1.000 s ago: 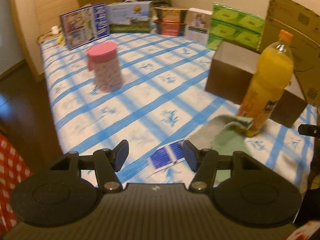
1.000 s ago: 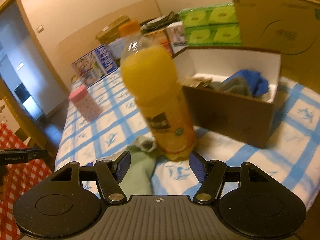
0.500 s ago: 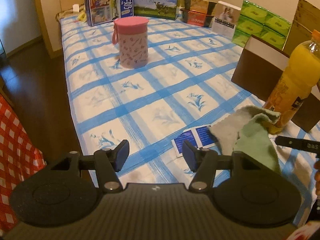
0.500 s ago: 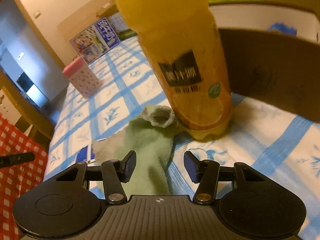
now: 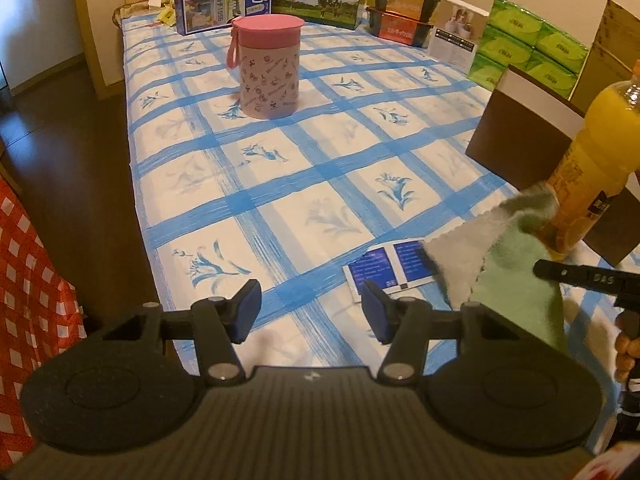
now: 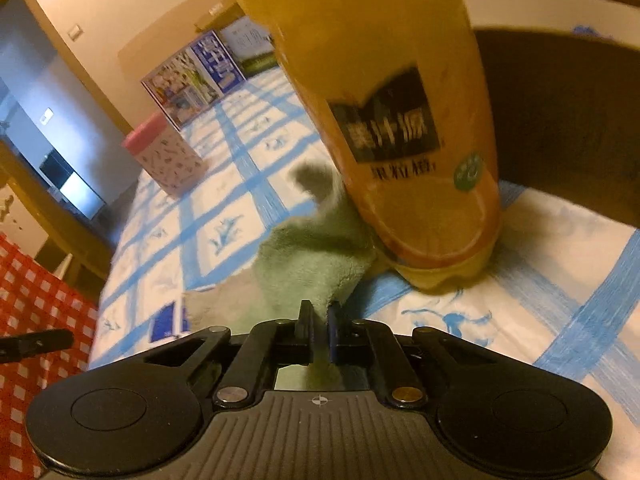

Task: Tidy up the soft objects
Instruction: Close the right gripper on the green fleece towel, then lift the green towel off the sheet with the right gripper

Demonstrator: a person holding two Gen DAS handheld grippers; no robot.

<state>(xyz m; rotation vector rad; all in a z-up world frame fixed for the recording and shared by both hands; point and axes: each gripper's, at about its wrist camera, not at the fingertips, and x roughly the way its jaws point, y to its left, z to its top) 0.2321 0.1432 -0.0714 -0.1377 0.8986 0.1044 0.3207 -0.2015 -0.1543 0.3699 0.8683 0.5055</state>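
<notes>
My right claw (image 6: 319, 334) is clenched on the green cloth (image 6: 312, 264), which lies on the bed touching the bottle (image 6: 400, 120). Left claw (image 5: 311, 312) released, idle. Draw the cloth away low — a snag could tip the bottle.

Fluffy green cloth (image 6: 308, 264) (matt) beside glossy plastic bottle (image 6: 400, 120)

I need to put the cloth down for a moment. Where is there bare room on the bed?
Free: the checked sheet between the pink canister and the blue leaflet. Crowded: the right side, where the green cloth, juice bottle and brown box sit together.
</notes>
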